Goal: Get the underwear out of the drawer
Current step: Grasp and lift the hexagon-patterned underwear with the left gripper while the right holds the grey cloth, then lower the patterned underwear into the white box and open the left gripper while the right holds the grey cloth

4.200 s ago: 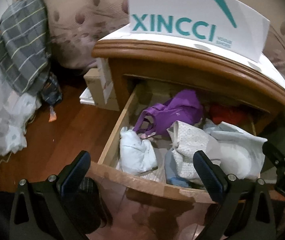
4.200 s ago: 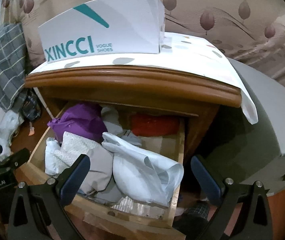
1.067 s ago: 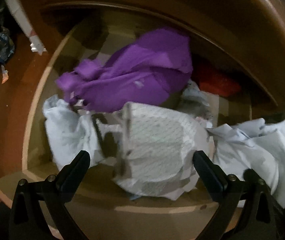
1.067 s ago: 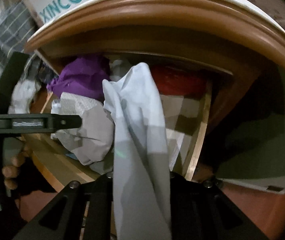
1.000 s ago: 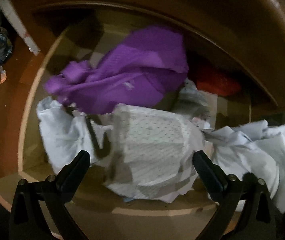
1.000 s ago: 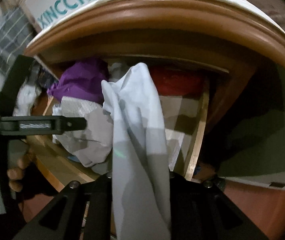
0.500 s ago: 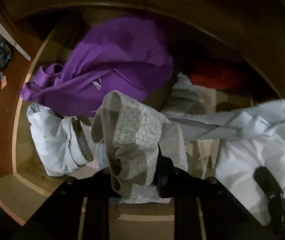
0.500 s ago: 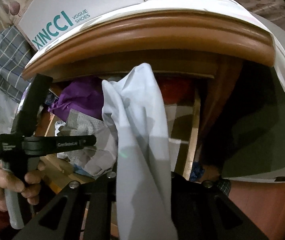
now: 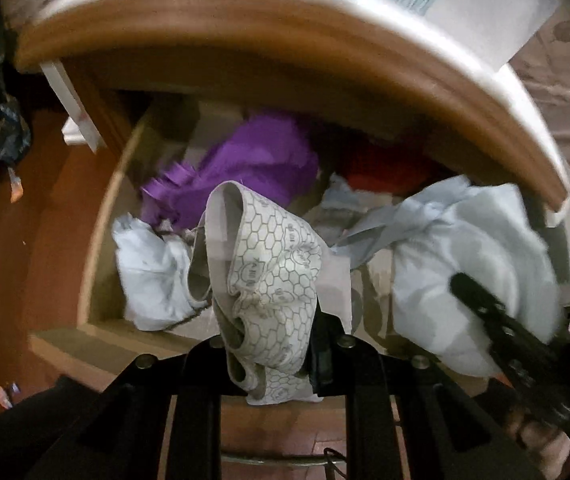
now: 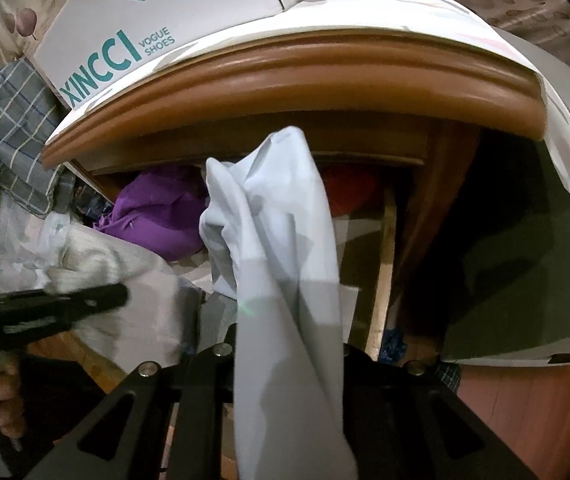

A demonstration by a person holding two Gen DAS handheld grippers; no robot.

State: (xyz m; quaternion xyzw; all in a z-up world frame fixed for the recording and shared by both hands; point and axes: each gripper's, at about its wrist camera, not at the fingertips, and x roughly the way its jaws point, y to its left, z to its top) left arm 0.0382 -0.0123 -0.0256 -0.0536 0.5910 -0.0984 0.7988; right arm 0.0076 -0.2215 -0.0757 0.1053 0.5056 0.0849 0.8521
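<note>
My left gripper (image 9: 273,344) is shut on grey-white underwear with a honeycomb print (image 9: 269,264), held up above the front of the open wooden drawer (image 9: 97,240). My right gripper (image 10: 285,344) is shut on pale blue underwear (image 10: 281,240), lifted in front of the drawer; it also shows in the left wrist view (image 9: 473,264). A purple garment (image 9: 253,164), a red one (image 9: 381,168) and a white one (image 9: 153,276) lie in the drawer. The left gripper's arm (image 10: 49,308) shows at the left of the right wrist view.
The drawer sits in a wooden nightstand (image 10: 305,76) with a white XINCCI shoe box (image 10: 157,24) on top. A plaid cloth (image 10: 17,120) hangs at the left. A grey box (image 10: 533,272) stands at the right. The floor (image 9: 17,248) is reddish wood.
Both grippers have drawn back and up from the drawer with their garments. The left gripper, open a second ago, has shut on the honeycomb underwear and lifted it.
</note>
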